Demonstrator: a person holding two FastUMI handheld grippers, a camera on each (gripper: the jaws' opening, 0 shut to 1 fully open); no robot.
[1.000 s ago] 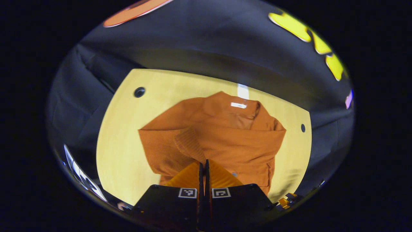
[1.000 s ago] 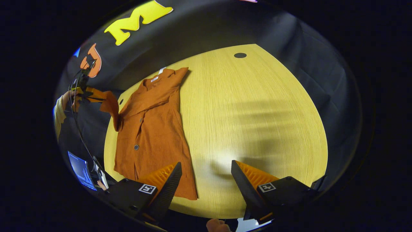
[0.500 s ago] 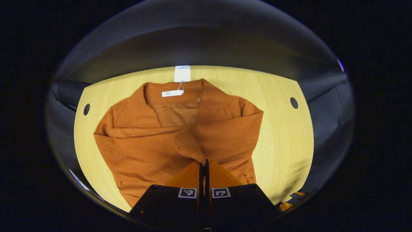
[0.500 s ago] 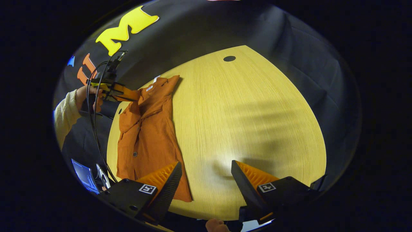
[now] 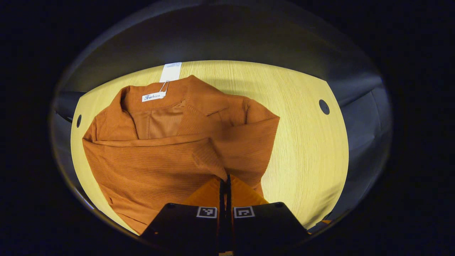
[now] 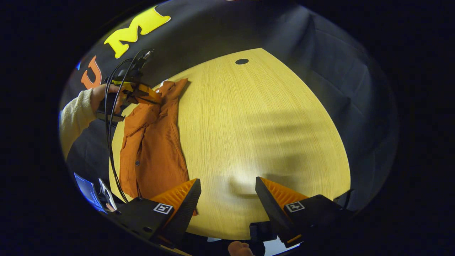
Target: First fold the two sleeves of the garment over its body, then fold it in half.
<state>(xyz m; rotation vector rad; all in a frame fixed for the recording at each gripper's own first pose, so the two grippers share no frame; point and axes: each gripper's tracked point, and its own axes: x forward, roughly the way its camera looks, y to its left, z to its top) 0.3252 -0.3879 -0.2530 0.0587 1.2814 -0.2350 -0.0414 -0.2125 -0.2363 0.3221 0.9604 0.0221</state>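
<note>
An orange ribbed jacket [image 5: 170,142] lies on the wooden table [image 5: 305,149], collar at the far side with a white label. My left gripper [image 5: 224,181] is shut on the cuff of one sleeve [image 5: 149,160], which stretches across the jacket's body. In the right gripper view the jacket [image 6: 153,149] lies at the table's left side, and the left gripper [image 6: 142,94], held by a hand, hangs over its upper part. My right gripper [image 6: 227,188] stands open above bare table [image 6: 266,124], to the right of the jacket's hem.
The table has round cable holes [image 5: 324,106] [image 6: 241,61] near its far corners. A white paper tag [image 5: 170,72] lies beyond the collar. Black cables [image 6: 110,142] hang from the left gripper. A screen [image 6: 87,190] glows at the lower left, off the table.
My left gripper has carried the sleeve cuff from beside the jacket over its body, closer to the cloth. The right gripper has stayed open and shifted slightly.
</note>
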